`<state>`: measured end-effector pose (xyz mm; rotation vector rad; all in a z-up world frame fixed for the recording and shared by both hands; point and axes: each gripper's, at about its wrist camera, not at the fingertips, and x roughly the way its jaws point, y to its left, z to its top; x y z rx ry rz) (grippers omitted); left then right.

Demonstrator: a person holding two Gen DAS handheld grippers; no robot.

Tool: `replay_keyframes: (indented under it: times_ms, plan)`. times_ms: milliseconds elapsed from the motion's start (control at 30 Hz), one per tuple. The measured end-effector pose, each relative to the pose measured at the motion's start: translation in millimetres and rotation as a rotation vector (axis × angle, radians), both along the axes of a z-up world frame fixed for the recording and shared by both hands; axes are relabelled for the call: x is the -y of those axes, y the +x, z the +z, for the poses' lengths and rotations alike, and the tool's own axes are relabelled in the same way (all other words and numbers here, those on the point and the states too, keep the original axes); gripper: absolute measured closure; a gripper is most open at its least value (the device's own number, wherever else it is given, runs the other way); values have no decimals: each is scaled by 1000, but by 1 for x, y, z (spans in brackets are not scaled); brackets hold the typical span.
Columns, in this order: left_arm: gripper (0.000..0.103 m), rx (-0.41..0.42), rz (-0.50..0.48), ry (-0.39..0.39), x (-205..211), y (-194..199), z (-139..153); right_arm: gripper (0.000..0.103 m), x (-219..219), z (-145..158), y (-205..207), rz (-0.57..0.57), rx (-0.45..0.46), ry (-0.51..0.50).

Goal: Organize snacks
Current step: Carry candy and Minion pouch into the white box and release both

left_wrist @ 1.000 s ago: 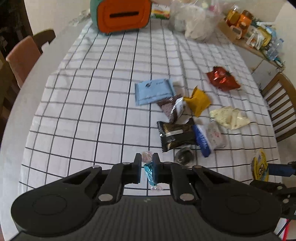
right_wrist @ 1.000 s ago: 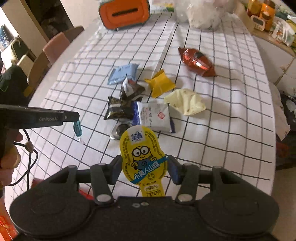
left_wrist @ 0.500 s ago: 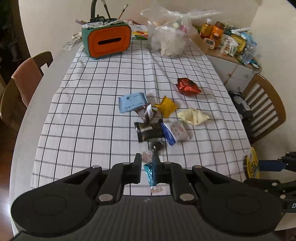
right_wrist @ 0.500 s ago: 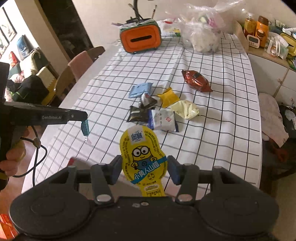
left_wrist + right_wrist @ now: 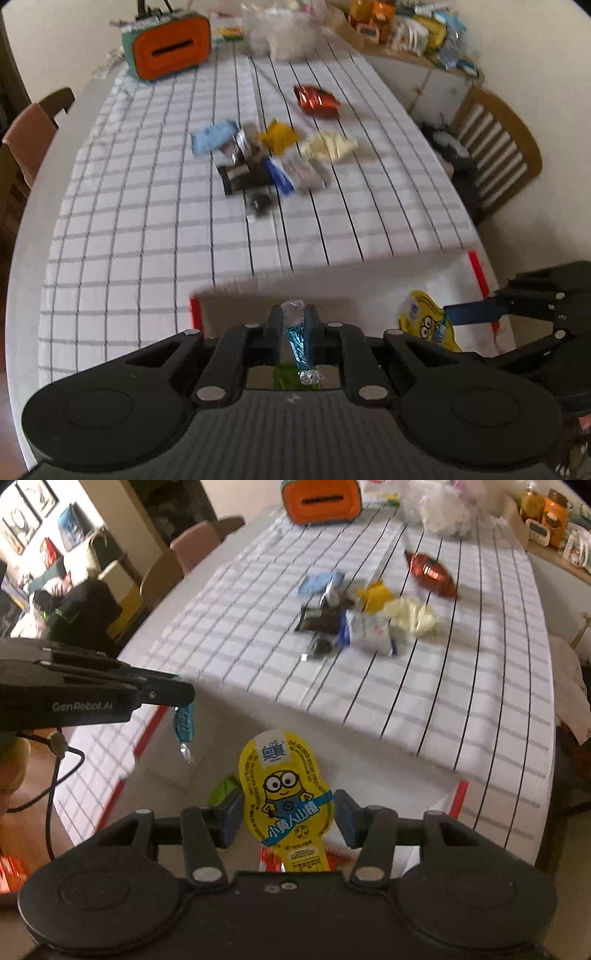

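Observation:
My left gripper (image 5: 294,325) is shut on a blue wrapped candy (image 5: 297,338); the candy also shows hanging from it in the right wrist view (image 5: 183,722). My right gripper (image 5: 288,812) is shut on a yellow Minions snack pack (image 5: 286,794), also seen in the left wrist view (image 5: 424,323). Both hang over a white box with red edges (image 5: 332,291) at the table's near edge. A green item (image 5: 225,788) lies inside the box. A pile of snack packets (image 5: 269,158) lies mid-table.
A red foil bag (image 5: 317,100) lies beyond the pile. An orange and teal case (image 5: 168,46) and a plastic bag (image 5: 284,33) stand at the far end. Chairs stand left (image 5: 29,125) and right (image 5: 495,147).
Both grippers pulled back from the snack pile toward the table's near edge with their items still held. The white box has come into view beneath them.

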<state>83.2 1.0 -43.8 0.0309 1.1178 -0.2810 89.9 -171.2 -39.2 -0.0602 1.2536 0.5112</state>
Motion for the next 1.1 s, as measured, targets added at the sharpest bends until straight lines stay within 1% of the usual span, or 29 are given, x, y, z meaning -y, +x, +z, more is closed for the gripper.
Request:
replay_keyframes:
  times_ms: [100, 433, 533, 633, 767, 933, 1100]
  plan:
    - [92, -31, -16, 23, 8, -10, -13, 51, -2, -11, -11, 12, -22, -9]
    - [92, -136, -39, 72, 26, -33, -48, 52, -11, -48, -41, 64, -50, -100]
    - [92, -187, -54, 112, 32, -33, -60, 52, -15, -53, -48, 79, -61, -112]
    - [92, -217, -65, 156, 37, -34, -70, 52, -18, -58, -54, 88, -73, -123]
    - [91, -253, -65, 162, 38, -33, -79, 52, -18, -63, -58, 86, -82, -130]
    - [91, -268, -67, 171, 39, -33, -82, 51, -17, -66, -61, 74, -92, -130]
    - [91, -253, -71, 172, 41, -34, -81, 51, -18, -68, -58, 71, -96, -127]
